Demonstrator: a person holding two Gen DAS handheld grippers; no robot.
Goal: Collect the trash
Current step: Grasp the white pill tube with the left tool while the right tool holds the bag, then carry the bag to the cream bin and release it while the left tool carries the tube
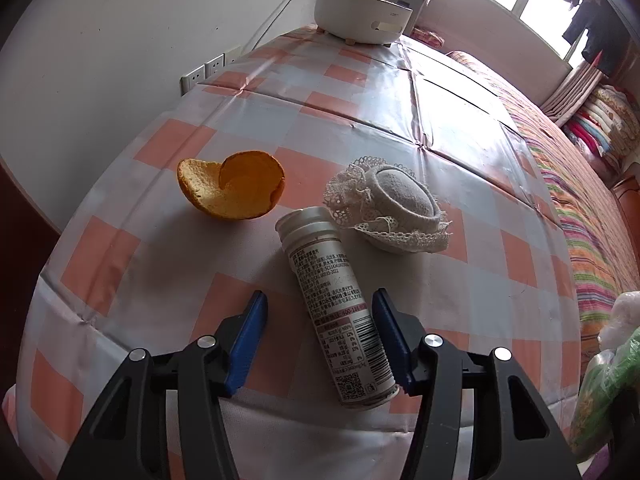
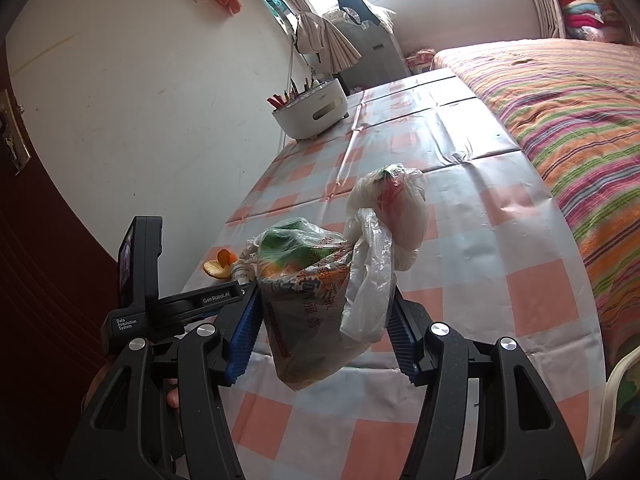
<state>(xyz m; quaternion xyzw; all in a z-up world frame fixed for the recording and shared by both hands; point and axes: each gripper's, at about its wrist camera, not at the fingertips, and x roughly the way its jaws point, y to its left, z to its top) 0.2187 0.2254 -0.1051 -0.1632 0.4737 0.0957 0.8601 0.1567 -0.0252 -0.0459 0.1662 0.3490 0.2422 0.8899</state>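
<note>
Left gripper (image 1: 318, 338) straddles the white tube (image 1: 338, 312), which lies on its side near the bench (image 1: 160, 240) front edge. Jaws are apart; the right pad sits against the tube, the left pad has a clear gap. Not clamped yet.

Risk 1: round, slick tube with contact on one side only. A closing push may roll or skid it left, or off the front edge, before the far pad arrives.

Risk 2: the tube lies skewed to the jaw line, so a squeeze may pivot it and pop the capped end out.

Right gripper (image 2: 324, 334) is clamped on the trash bag (image 2: 308, 300), which hangs full just above the bench. The mouth looks bunched and half covered by the white bag (image 2: 384, 220), so a dropped tube could bounce off.

Further back, orange peel (image 1: 232, 190) is uncollected. The lace pincushion (image 1: 394, 204) touches the tube cap, so lifting the tube may drag it.
</note>
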